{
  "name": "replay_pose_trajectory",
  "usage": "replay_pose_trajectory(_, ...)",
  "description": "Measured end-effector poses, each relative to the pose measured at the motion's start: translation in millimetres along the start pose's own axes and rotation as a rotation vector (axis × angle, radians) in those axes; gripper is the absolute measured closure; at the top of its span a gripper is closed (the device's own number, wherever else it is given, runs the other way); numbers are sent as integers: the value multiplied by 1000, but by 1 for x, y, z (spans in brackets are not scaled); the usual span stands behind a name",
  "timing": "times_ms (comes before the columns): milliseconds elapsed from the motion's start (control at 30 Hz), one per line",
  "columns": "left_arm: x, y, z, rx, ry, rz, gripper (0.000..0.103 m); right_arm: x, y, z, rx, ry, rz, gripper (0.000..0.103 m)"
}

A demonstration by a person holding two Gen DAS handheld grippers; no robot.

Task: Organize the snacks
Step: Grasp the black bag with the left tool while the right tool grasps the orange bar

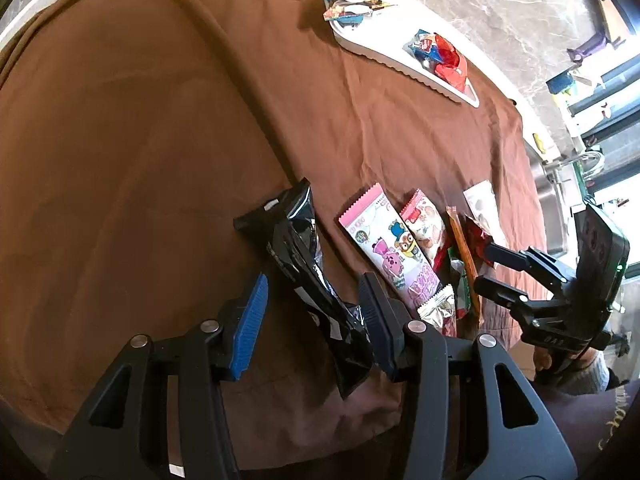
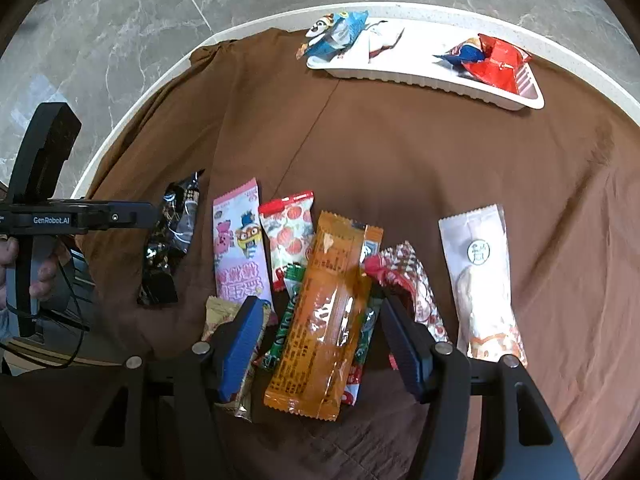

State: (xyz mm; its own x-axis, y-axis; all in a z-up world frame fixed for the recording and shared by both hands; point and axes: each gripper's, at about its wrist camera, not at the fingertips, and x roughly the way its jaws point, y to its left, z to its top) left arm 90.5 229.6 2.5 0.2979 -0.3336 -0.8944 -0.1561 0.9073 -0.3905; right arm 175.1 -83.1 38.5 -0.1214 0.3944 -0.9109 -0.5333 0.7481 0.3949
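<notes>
Left gripper (image 1: 316,312): gaping around one black packet (image 1: 308,276); not clamping
Right gripper (image 2: 320,344): gaping over one orange packet (image 2: 324,320)
Tray (image 2: 420,76): holding three snacks

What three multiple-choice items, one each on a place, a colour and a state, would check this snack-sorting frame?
1. Where is the black snack packet?
A. In the white tray
B. Between the left gripper's open fingers, on the brown cloth
C. Under the orange packet

2. What colour is the long packet between the right gripper's fingers?
A. Orange
B. Purple
C. Black

3. How does the white tray stand?
A. Holding no snacks
B. Overturned
C. Holding snacks at both ends

Answers: 1 B, the left gripper has a blue pad on each side of the packet, with a gap on at least one side. 2 A, it lies orange before the right gripper. 3 C, a panda packet lies at one end and a red packet at the other.
</notes>
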Motion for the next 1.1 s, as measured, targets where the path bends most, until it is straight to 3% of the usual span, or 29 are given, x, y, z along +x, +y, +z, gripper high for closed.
replay_pose_trajectory(233, 18, -2, 5, -30, 20, -11, 58, 13, -6, -4, 67, 34, 21, 40)
replay_pose_trajectory(400, 27, -1, 2, -35, 24, -27, 58, 15, -15, -4, 132, 40, 62, 51)
replay_pose_trajectory(500, 32, 0, 0, -38, 23, -55, 58, 15, -24, -3, 187, 46, 126, 61)
replay_pose_trajectory(667, 37, 0, 0, -30, 20, -83, 61, 10, -31, -7, 234, 47, 190, 67)
replay_pose_trajectory(1000, 33, 6, 6, -60, -6, -152, 70, 3, -58, -13, 433, 12, 422, 68)
replay_pose_trajectory(1067, 33, 6, 9, -56, -4, -148, 70, 5, -59, -14, 426, 22, 340, 68)
replay_pose_trajectory(1100, 35, 5, 9, -49, -2, -140, 70, 8, -61, -15, 433, 31, 339, 67)
